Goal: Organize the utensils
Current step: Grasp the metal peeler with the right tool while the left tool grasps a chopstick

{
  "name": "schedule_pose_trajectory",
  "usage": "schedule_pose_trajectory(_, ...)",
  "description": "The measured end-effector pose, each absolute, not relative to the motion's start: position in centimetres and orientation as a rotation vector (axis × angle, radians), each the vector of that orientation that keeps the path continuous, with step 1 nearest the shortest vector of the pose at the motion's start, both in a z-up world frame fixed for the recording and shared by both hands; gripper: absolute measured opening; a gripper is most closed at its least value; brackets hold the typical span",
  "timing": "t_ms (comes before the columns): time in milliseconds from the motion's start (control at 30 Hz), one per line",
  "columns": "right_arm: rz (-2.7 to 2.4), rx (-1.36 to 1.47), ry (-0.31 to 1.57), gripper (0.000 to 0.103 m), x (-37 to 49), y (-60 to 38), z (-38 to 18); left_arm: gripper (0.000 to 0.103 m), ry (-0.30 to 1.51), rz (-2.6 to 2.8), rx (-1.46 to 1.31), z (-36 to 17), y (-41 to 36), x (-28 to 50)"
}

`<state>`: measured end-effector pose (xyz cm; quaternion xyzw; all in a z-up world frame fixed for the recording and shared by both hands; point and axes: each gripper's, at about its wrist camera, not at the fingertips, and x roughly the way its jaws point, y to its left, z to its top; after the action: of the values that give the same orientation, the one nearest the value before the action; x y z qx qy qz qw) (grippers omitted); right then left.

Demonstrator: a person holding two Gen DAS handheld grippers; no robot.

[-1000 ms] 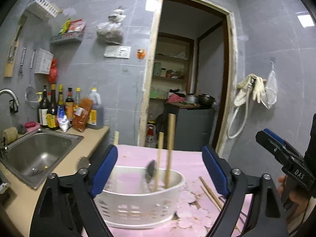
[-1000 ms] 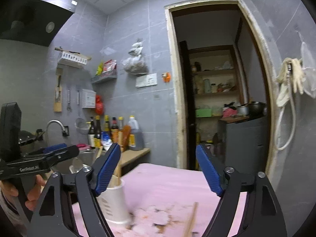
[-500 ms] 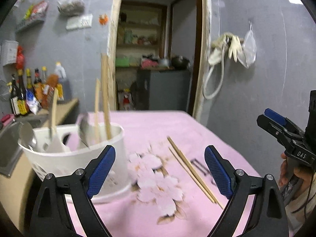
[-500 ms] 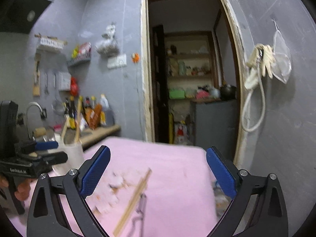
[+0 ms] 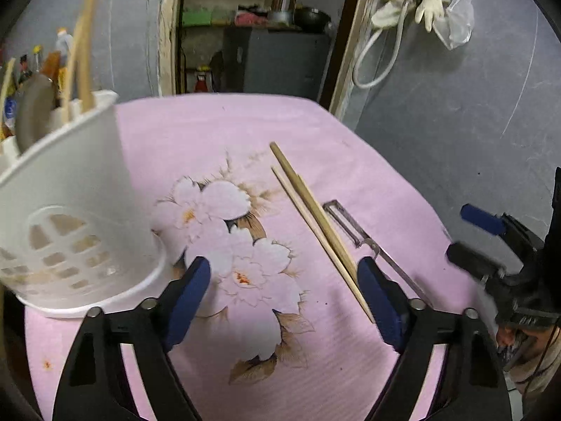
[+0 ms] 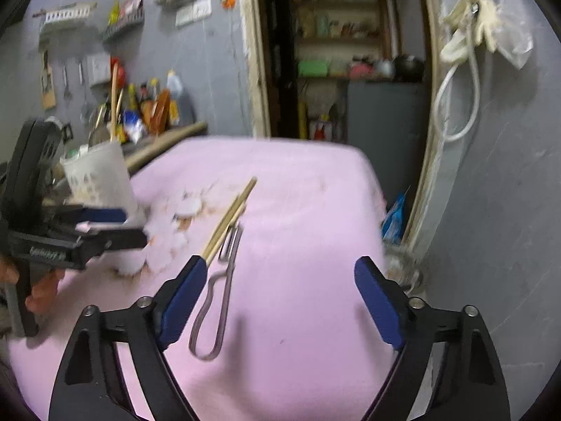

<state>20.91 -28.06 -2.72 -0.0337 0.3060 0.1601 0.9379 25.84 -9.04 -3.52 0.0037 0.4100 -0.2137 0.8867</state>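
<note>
A pair of wooden chopsticks [image 5: 312, 217] lies on the pink flowered cloth [image 5: 217, 133], with a metal peeler [image 5: 354, 228] just to its right. The white slotted utensil holder [image 5: 70, 189] stands at the left with chopsticks and a spoon in it. My left gripper [image 5: 284, 294] hangs over the flower print, its jaws closing on nothing, the chopsticks' near ends by its right finger. In the right wrist view the chopsticks [image 6: 229, 214] and peeler [image 6: 217, 301] lie by the left finger of my right gripper [image 6: 280, 298], whose jaws are closing with nothing between them.
A grey tiled wall [image 5: 455, 105] bounds the table's right side, with gloves and a hose hung on it. An open doorway [image 6: 343, 70] lies behind the table. Bottles [image 6: 154, 105] stand on the counter at the left. The other gripper's hand [image 5: 505, 273] is at the right edge.
Both grippers have tipped down and sunk toward the table. The left view swung right from the holder to the chopsticks and peeler. The right view now has them near its left finger.
</note>
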Motion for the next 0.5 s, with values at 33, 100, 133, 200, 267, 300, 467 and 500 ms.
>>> schedule_pose_trajectory(33,0.340,-0.079,0.651,0.077,21.0,-27.7,-3.1,0.070,0.864,-0.447,0.010,-3.8,-9.0,25.9)
schedule_pose_trajectory(100,0.367,-0.104,0.697,0.070,21.2,-27.0,-3.8,0.059,0.889,-0.456,0.011,-4.3,-9.3,26.6)
schedule_pose_trajectory(133,0.374,-0.114,0.710,0.066,21.3,-26.7,-4.1,0.057,0.905,-0.463,0.006,-4.6,-9.4,27.1)
schedule_pose_trajectory(200,0.396,-0.144,0.741,0.062,21.4,-25.9,-4.4,0.049,0.930,-0.477,-0.008,-4.8,-9.5,27.6)
schedule_pose_trajectory(267,0.418,-0.159,0.759,0.058,21.4,-25.5,-4.6,0.042,0.952,-0.494,-0.027,-5.2,-9.6,28.3)
schedule_pose_trajectory(300,0.431,-0.170,0.771,0.057,21.4,-25.2,-4.7,0.038,0.958,-0.499,-0.033,-5.4,-9.6,28.5)
schedule_pose_trajectory(467,0.432,-0.231,0.812,0.054,21.8,-24.0,-5.4,0.034,0.979,-0.515,-0.065,-5.6,-9.3,29.4)
schedule_pose_trajectory(500,0.430,-0.239,0.814,0.054,21.9,-23.8,-5.4,0.034,0.979,-0.520,-0.072,-5.5,-9.2,29.6)
